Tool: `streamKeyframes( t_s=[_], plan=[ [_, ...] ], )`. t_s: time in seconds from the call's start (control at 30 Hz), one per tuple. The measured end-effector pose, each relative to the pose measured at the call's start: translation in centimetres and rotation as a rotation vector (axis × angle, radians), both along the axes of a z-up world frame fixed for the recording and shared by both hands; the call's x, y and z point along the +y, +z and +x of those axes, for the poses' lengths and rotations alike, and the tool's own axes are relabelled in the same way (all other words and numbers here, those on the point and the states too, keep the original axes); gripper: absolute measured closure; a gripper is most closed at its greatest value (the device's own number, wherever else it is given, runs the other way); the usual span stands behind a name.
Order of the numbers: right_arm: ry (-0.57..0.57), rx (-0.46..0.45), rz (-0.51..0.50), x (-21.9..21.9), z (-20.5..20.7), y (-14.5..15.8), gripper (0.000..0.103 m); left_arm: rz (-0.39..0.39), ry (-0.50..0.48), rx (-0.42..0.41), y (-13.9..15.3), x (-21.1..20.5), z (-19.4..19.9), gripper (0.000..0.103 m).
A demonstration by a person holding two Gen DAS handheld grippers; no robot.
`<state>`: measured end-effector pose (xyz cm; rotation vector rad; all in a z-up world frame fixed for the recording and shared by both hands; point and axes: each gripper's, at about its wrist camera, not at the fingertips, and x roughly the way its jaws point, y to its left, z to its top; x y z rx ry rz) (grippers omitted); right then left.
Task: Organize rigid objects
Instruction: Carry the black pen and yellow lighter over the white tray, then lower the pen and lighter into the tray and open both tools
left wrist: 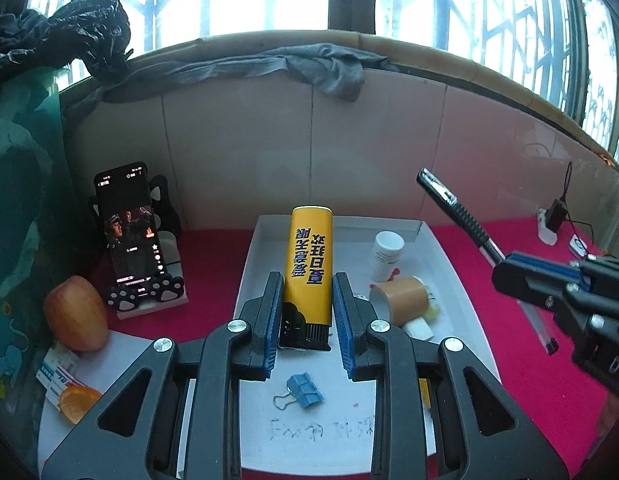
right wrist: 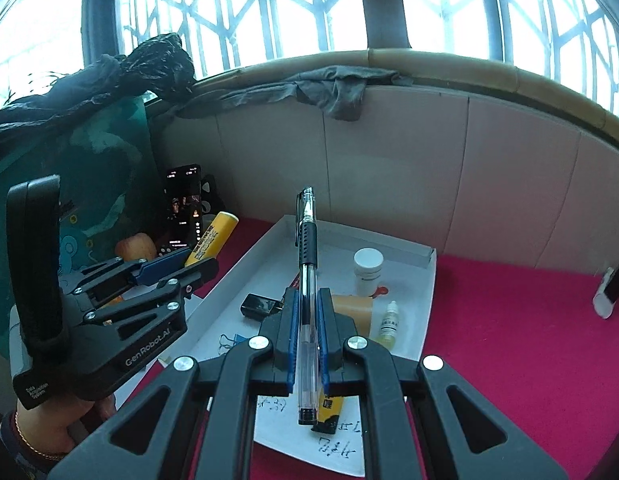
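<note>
My left gripper (left wrist: 305,304) is shut on a yellow lighter (left wrist: 311,256) with dark blue lettering, held upright over the white tray (left wrist: 361,228). From the right wrist view, that left gripper (right wrist: 195,264) hangs just left of the tray (right wrist: 427,280), with the lighter (right wrist: 215,236) sticking out of it. My right gripper (right wrist: 308,320) is shut on a clear pen with a black grip (right wrist: 308,248) above the tray. In the left wrist view the right gripper (left wrist: 509,276) and pen (left wrist: 453,208) are at the right.
In the tray lie a white bottle (right wrist: 367,272), a tape roll (right wrist: 353,312), a dropper bottle (right wrist: 389,324), a black box (right wrist: 259,306), a blue binder clip (left wrist: 303,390) and a second yellow lighter (right wrist: 329,408). A phone on a stand (left wrist: 129,232) and an apple (left wrist: 75,314) sit left on the red cloth.
</note>
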<state>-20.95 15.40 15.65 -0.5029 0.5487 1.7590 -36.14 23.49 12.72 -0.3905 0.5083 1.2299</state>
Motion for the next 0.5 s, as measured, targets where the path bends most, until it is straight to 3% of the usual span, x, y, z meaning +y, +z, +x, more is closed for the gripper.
streamKeyframes(
  t_s=[0.5],
  plan=[
    [-0.044, 0.025, -0.063, 3.0, -0.2, -2.0, 0.096, -0.078, 0.022, 0.002, -1.8, 3.9, 1.4, 0.079]
  ],
)
